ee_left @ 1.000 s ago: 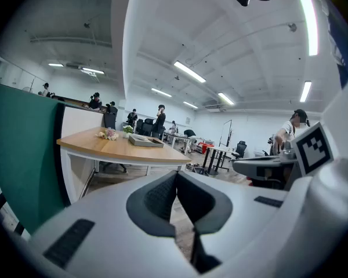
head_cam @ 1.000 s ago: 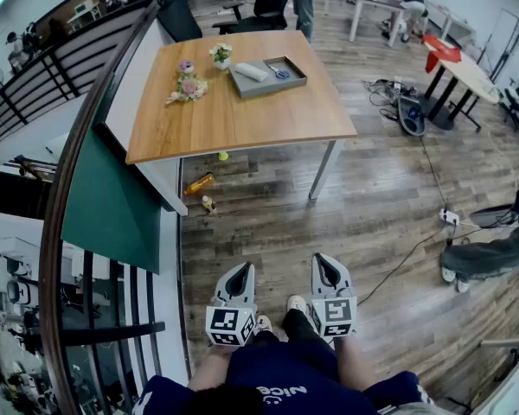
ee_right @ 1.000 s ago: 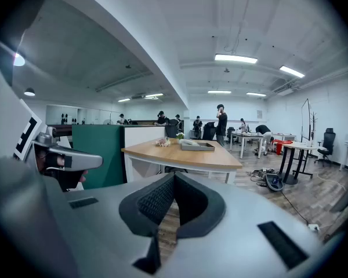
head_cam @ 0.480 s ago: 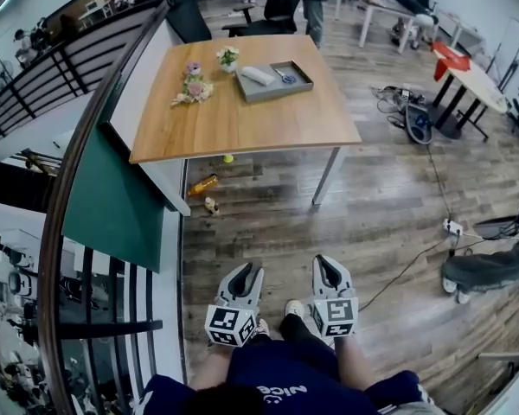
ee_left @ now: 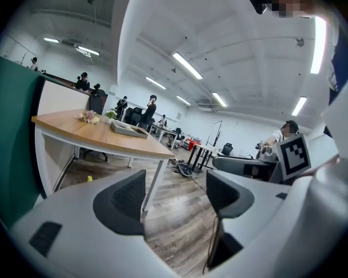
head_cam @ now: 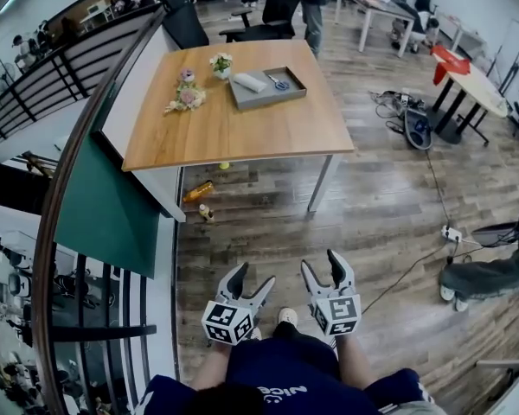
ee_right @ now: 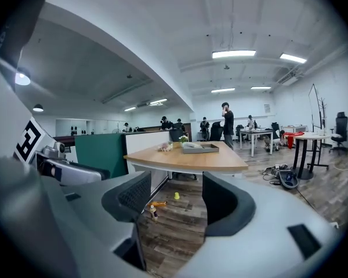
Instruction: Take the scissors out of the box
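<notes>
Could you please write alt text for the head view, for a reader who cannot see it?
Seen from above, a person holds the left gripper and the right gripper low over a wood-plank floor, jaws just opened wide, nothing between them. Further ahead, a light wooden table carries a flat grey box holding blue-handled scissors.

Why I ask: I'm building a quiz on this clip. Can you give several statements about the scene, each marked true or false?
1. The scissors lie in the box. True.
2. The left gripper holds the scissors. False: it is far from the table, and its jaws have just been opening with nothing between them.
3. The right gripper is open. True; its jaws have just been opening, with nothing between them.
4. The flowers lie in the box. False: they lie on the table beside the box.
</notes>
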The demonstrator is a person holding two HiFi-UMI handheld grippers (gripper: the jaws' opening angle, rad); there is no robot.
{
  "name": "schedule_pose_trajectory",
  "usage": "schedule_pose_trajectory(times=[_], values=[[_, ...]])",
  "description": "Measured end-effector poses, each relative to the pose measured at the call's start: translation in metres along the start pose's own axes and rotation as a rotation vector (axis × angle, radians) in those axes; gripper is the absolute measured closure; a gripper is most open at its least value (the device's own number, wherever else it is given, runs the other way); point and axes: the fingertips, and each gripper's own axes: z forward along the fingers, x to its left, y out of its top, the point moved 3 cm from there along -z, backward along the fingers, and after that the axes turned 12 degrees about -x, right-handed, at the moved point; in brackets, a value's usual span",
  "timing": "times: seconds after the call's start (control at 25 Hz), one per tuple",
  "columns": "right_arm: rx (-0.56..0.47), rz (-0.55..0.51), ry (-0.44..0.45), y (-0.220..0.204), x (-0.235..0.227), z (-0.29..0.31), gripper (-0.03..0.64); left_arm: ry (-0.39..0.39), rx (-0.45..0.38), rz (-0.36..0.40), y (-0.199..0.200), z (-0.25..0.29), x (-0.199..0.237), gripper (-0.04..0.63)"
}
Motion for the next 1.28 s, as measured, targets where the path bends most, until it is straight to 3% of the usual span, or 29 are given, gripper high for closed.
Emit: schedule_pose_trajectory(times=[0.16,0.32,0.56,0.8,1.28], values=[[-0.002,-0.005,-0.015,0.001,-0.024,0.004,0.362,0.025,-0.037,0.014,0.004,0.019,-0.004,0.271],[0.008,-0.028,-0.012,-0.002,-0.041,0.009,0.385,0.002,-0.072,-0.029,0.005,0.038,-0.013,0.302],[0.042,-0.029,-0.011,-0.011,-0.060,0.021,0.390,-0.013,-0.043,-0.038,-0.003,0.061,-0.013,0.302],[0.085,-0.044,-0.037,-0.017,-0.074,0.051,0.393,0.001,-0.047,-0.044,0.000,0.094,0.020,0.303],[0.088,-0.069,-0.107,-0.005,-0.085,0.176,0.407,-0.075,-0.024,-0.013,0.044,0.187,0.112,0.321]])
